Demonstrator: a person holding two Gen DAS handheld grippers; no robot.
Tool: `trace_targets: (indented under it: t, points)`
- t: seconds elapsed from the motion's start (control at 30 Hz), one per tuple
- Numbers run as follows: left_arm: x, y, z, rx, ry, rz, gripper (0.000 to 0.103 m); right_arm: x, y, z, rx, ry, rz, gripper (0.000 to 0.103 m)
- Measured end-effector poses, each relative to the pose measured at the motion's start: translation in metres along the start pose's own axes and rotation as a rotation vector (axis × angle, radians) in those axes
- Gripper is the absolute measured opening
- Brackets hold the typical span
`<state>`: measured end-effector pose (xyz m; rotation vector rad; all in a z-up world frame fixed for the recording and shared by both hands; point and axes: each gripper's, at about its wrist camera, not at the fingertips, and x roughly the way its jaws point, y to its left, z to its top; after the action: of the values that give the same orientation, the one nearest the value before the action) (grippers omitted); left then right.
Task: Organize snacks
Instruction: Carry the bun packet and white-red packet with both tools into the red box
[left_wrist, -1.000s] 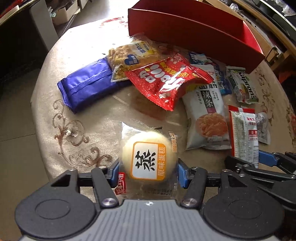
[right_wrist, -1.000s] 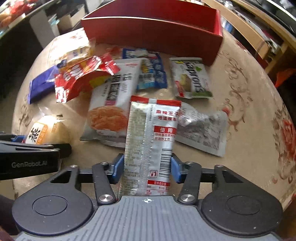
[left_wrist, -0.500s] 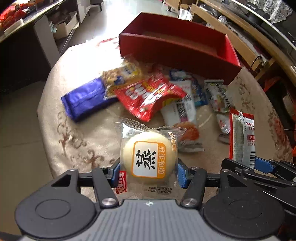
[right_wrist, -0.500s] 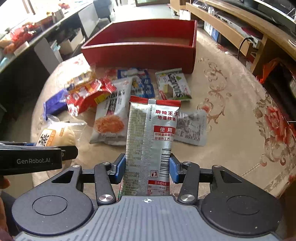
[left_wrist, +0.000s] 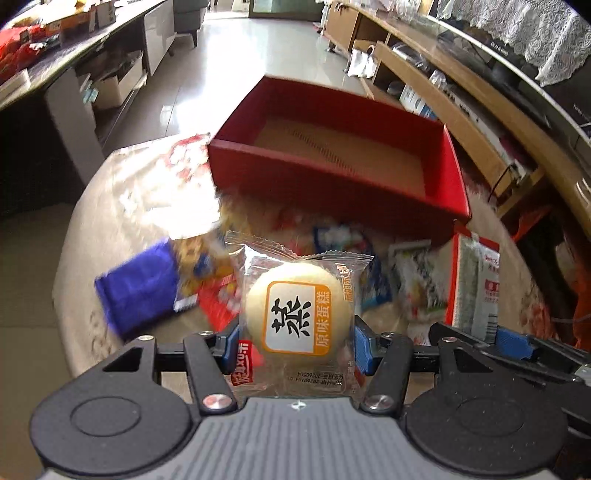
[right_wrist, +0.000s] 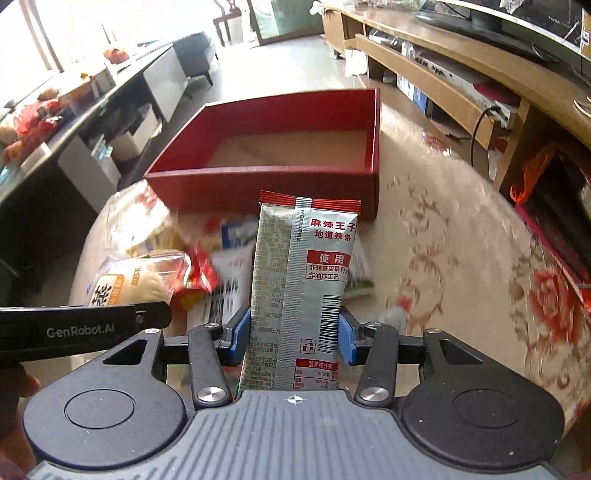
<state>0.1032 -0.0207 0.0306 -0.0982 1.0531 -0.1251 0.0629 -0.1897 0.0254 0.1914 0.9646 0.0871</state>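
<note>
A round table under a floral cloth carries a red box and loose snack packets. The left gripper has its jaws clenched on a wrapped steamed cake — the right gripper grips a silver spicy-strip packet, both held in the air short of the box.

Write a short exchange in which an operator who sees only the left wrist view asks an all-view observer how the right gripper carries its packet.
Operator: Is the right gripper clamped on the silver packet?
Observer: Yes. Both blue pads press on its long edges.
Operator: Which face is turned to that gripper's camera?
Observer: The back, with the centre seam and barcode. The packet stands upright, red band on top.
</note>
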Motion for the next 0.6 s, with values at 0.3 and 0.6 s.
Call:
trace_targets:
  t: [0.3,0.6]
  points:
    - [0.015,-0.009,0.053,-0.001,-0.048,-0.003,0.054,0.017,-0.004,0.046,0.026,-0.039,0.011,0.055]
    - [0.041,-0.021,0.107,-0.01,-0.091,-0.006,0.053,0.044,-0.013,0.096,0.049,-0.072,0.002,0.055]
